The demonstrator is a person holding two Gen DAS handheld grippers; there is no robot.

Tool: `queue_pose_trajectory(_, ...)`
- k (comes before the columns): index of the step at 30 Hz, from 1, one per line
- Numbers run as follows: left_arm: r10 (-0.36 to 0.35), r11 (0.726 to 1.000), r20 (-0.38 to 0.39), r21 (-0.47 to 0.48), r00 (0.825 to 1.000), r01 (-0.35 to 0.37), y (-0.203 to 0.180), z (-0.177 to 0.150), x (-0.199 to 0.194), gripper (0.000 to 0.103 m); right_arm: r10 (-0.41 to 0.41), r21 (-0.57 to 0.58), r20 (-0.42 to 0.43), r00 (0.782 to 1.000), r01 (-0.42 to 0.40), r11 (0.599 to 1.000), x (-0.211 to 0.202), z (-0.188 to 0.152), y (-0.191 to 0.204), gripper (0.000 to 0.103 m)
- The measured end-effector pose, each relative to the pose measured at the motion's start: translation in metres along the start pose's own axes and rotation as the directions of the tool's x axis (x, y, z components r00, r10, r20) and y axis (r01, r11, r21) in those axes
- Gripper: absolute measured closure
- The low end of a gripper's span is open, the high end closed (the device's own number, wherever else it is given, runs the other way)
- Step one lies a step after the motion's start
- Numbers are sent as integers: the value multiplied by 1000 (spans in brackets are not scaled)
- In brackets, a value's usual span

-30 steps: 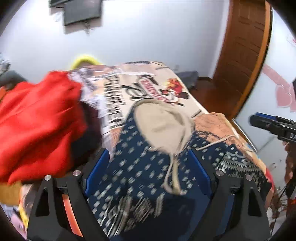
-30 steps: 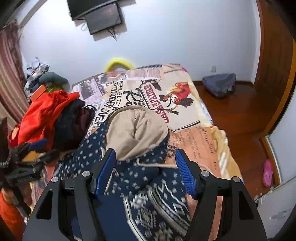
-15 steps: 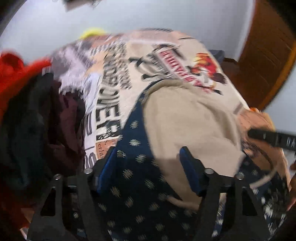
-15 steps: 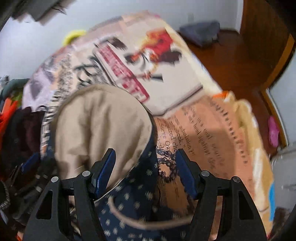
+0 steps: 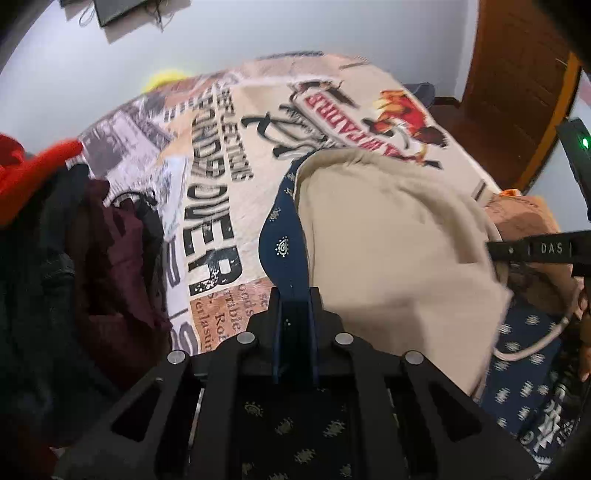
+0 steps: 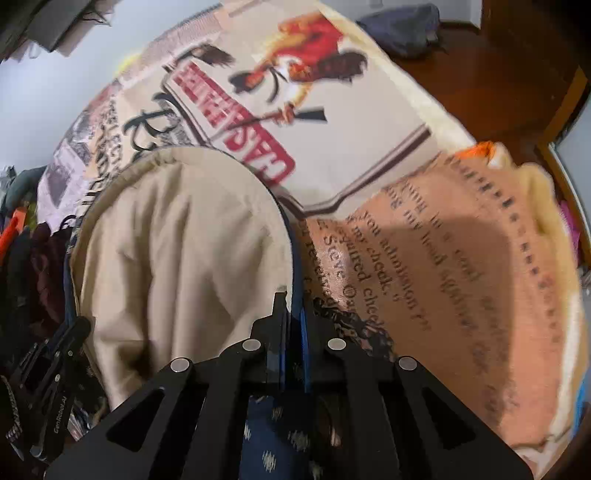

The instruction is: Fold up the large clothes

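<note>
A navy patterned hoodie with a beige hood lining (image 5: 388,240) lies on the bed, hood spread flat. My left gripper (image 5: 295,295) has its jaws closing, and the pads pinch the navy hood edge (image 5: 282,236) on the hood's left side. In the right wrist view the same beige lining (image 6: 177,240) fills the left half. There my right gripper (image 6: 293,299) has its jaws closing tight on the hood's blue right rim. Each gripper shows in the other's view: the right gripper (image 5: 535,251) and the left gripper (image 6: 55,354). A beige drawstring (image 5: 535,339) trails over the navy body.
The printed bedspread (image 5: 221,184) lies under the hoodie and reaches the bed's right edge (image 6: 546,221). A clothes pile with a red garment (image 5: 26,173) and a maroon one (image 5: 110,258) crowds the left. A wooden door (image 5: 517,74) and a grey bag (image 6: 402,26) on the floor lie beyond.
Both grippers have come down and forward to the hood, one at each side, and gone from wide open to shut on its edges.
</note>
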State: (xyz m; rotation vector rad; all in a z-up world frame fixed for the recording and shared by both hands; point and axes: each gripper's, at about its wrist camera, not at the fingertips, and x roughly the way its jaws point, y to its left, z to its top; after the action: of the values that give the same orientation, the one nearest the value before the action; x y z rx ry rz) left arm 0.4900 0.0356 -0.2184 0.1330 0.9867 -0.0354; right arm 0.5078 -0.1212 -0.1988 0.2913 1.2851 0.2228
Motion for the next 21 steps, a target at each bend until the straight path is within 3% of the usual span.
queue_pose_trajectory(5,-56,998,95,-4,994,57,0,1,-59,93,87,-84,106,991,-78,993,-62,-11,9,98)
queue_pose_trajectory(9,-127,991,162,-12,979,130,4,-13,-112,93,149,-183,181,972,-116,976,-113,-34,17,98)
queue_pose_trajectory(16,-204,979,224,23,953,204,9,-78,-181,93,247,-344,261,933,-149,927,-173,-102,32,98)
queue_pose_trajectory(21,-212,976,195,-10,958,219,17,-132,-195,93,255,-372,255,933,-149,916,-181,-143,25,98)
